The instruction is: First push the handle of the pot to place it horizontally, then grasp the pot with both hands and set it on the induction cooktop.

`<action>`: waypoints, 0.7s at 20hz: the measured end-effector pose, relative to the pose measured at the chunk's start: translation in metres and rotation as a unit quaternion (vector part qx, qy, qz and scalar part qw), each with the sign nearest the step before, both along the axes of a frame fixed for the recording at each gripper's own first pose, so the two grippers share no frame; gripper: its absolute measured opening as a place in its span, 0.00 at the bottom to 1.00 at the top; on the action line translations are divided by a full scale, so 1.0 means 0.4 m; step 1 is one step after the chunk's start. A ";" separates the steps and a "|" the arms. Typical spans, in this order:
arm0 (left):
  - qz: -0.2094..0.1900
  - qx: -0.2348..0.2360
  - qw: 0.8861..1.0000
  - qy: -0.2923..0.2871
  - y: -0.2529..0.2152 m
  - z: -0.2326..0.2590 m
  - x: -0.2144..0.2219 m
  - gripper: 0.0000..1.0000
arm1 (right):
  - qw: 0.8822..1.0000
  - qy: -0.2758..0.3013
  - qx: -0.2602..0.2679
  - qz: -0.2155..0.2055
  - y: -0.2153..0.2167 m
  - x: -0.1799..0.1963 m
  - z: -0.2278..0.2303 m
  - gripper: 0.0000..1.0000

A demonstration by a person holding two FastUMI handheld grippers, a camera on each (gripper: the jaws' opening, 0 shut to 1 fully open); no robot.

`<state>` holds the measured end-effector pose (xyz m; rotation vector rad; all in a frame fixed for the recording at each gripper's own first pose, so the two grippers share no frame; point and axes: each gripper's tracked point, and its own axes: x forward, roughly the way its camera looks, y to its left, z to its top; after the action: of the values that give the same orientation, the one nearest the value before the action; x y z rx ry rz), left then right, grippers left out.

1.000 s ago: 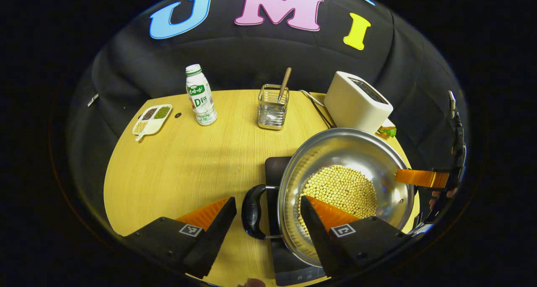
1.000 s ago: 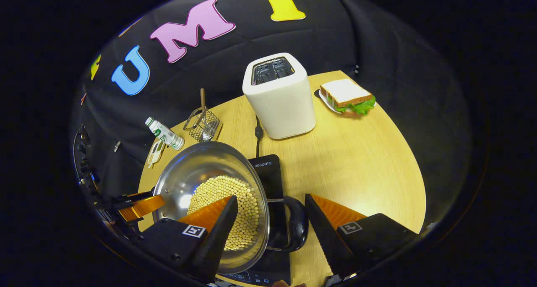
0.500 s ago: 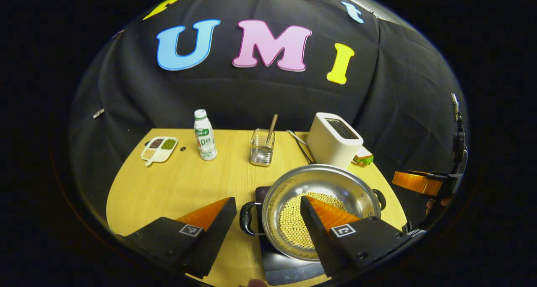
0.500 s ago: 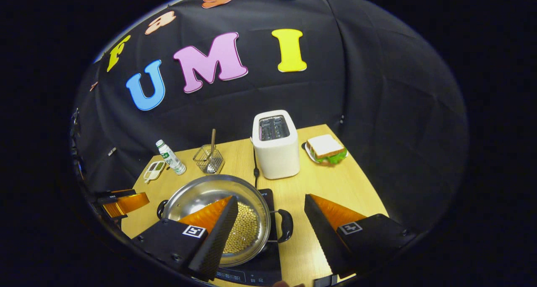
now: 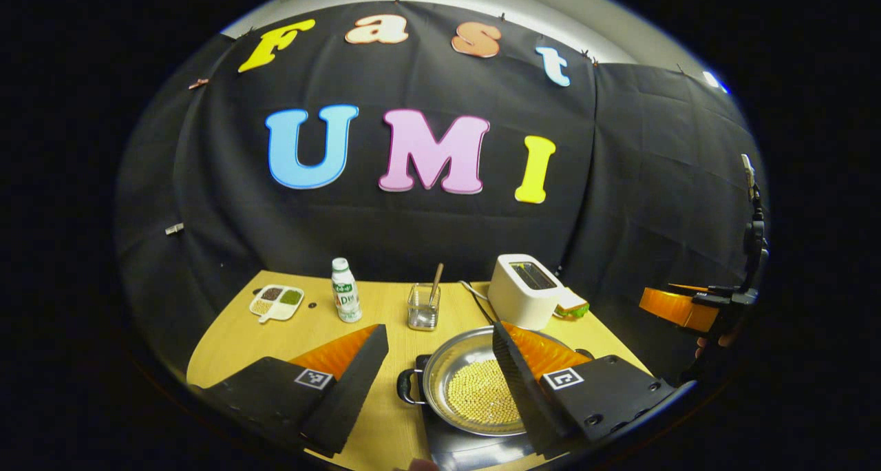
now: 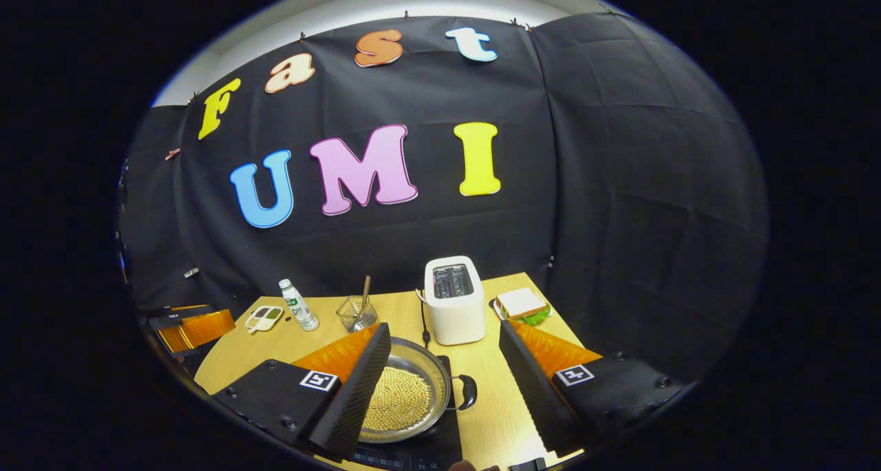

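On the wooden table (image 5: 303, 333) we see a bottle (image 5: 345, 290), sectioned dish (image 5: 277, 301), utensil holder (image 5: 422, 307), toaster (image 6: 453, 299) and sandwich (image 6: 522, 304)

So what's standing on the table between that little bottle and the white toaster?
In the left gripper view, a clear utensil holder stands between bottle and toaster.
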<state>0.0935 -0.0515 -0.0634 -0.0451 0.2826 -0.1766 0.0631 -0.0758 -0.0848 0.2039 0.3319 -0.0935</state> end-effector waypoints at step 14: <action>0.020 0.021 0.991 -0.127 0.059 0.208 -0.178 0.95 | 0.989 -0.142 -0.038 -0.001 0.044 -0.134 0.225 0.98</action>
<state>0.0221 -0.0277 0.0197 0.0139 0.0311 -0.1346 0.0093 -0.0581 0.0053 0.1400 0.0439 -0.0768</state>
